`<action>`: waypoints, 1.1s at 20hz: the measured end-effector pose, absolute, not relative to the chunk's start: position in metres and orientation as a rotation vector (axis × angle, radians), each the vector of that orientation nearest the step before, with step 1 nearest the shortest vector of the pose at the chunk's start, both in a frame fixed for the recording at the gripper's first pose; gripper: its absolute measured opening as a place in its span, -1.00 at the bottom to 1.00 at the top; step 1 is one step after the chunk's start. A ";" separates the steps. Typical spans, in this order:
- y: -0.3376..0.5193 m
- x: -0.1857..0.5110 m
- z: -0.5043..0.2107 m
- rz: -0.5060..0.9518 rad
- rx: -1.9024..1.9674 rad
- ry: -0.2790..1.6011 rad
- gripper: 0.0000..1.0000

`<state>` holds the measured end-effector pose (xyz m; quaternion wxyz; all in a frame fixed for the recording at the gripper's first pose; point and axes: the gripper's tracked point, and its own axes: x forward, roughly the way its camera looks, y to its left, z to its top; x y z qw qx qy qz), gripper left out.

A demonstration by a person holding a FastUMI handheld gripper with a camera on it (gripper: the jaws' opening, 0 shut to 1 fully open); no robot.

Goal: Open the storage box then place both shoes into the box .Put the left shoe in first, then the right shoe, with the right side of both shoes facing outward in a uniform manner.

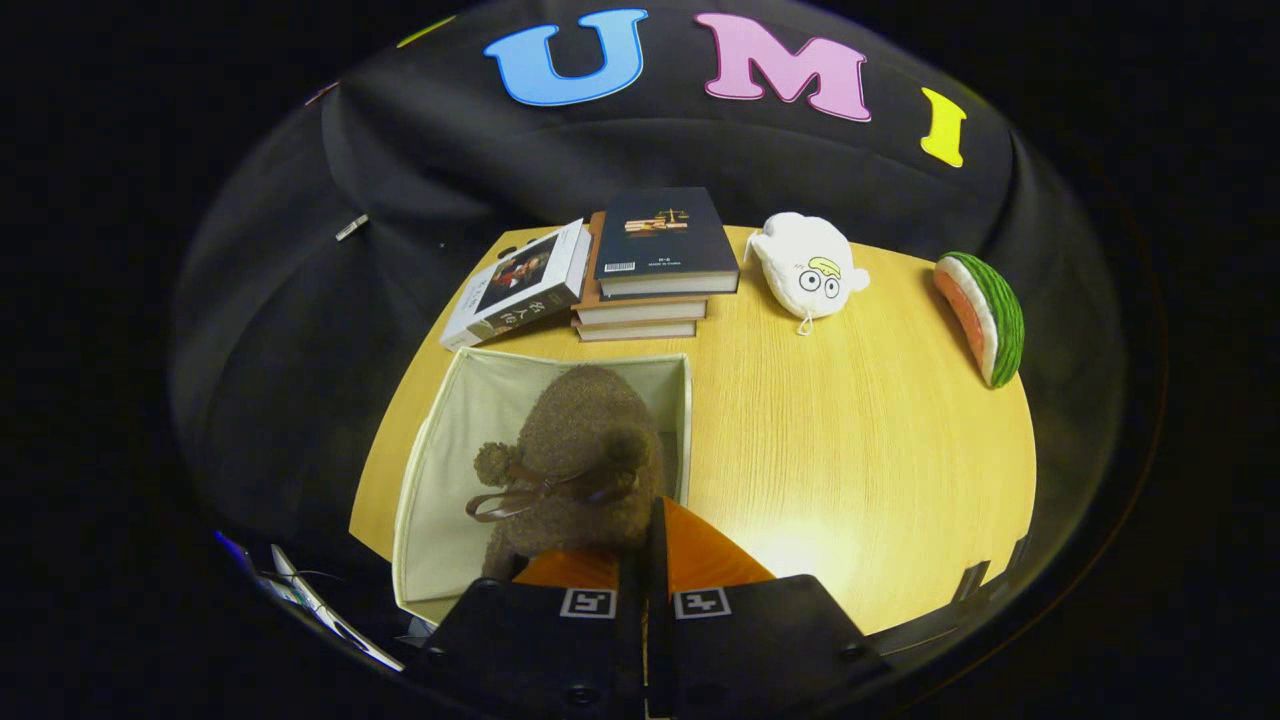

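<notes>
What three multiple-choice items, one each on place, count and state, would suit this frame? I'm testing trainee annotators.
1. Where is the brown fuzzy shoe?
A on a pile of books
B over the fabric box, at the fingers
C on the floor

2. How many plush toys lie on the table?
A two
B four
C none

3. The fabric box is:
A lidded
B open on top
C tipped on its side

Answers: B, the shoe hangs over the box, apparently gripped by the closed fingers; A, a white plush and a watermelon plush; B, its inner walls show.
</notes>
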<state>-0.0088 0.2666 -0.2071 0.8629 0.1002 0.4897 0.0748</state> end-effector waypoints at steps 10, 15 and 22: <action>0.277 -0.013 -0.209 0.193 0.194 1.012 -0.48; 0.278 -0.013 -0.200 0.231 0.197 0.967 0.98; 0.266 -0.005 -0.190 0.219 0.249 0.915 0.99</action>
